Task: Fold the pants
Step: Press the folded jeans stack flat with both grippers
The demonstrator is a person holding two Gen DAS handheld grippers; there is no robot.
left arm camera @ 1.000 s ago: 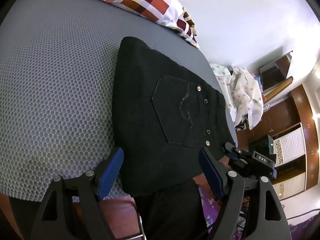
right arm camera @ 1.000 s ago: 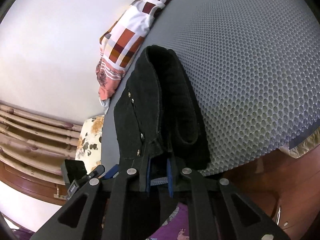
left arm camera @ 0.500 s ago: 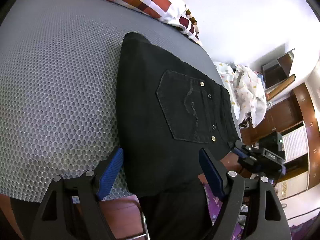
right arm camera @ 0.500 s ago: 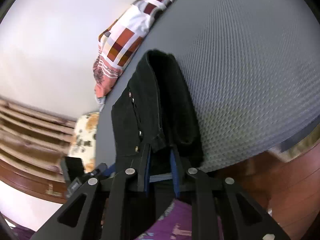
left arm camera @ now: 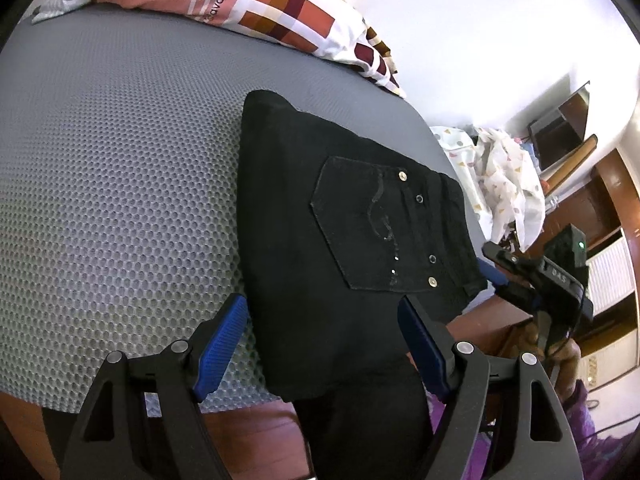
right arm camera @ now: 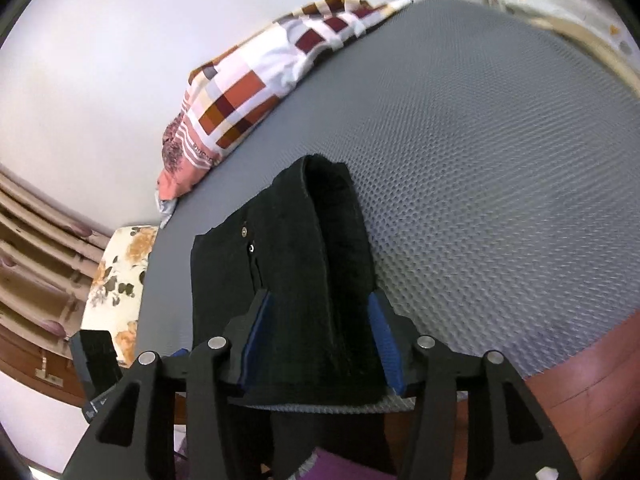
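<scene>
Black pants (left arm camera: 340, 240), folded into a thick stack, lie on a grey honeycomb-textured bed (left arm camera: 120, 200), near its front edge. A back pocket (left arm camera: 372, 232) with metal rivets faces up.

The left gripper (left arm camera: 320, 332) hovers over the near end of the pants. Its jaws stand wide, the blue pads either side of the cloth's near edge and clear of it; nothing is gripped. The pants stretch away ahead of these jaws, the pocket just beyond the right-hand pad.

The right gripper (right arm camera: 316, 340) sits at the pants' (right arm camera: 288, 272) waistband end, seen in the left view beyond that gripper's right-hand jaw. Its jaws have just been opening and now stand partly apart. The folded cloth lies between the blue pads, filling most of the gap; whether the pads touch it or press on it cannot be told. The rounded fold of the stack runs straight ahead from these jaws.

A checked pillow (left arm camera: 280, 12) rests at the bed's far edge, well beyond both sets of jaws. A white patterned cloth (left arm camera: 500, 176) hangs off to the right of the left jaws, past the bed. A floral cushion (right arm camera: 120, 280) lies left of the right jaws.
</scene>
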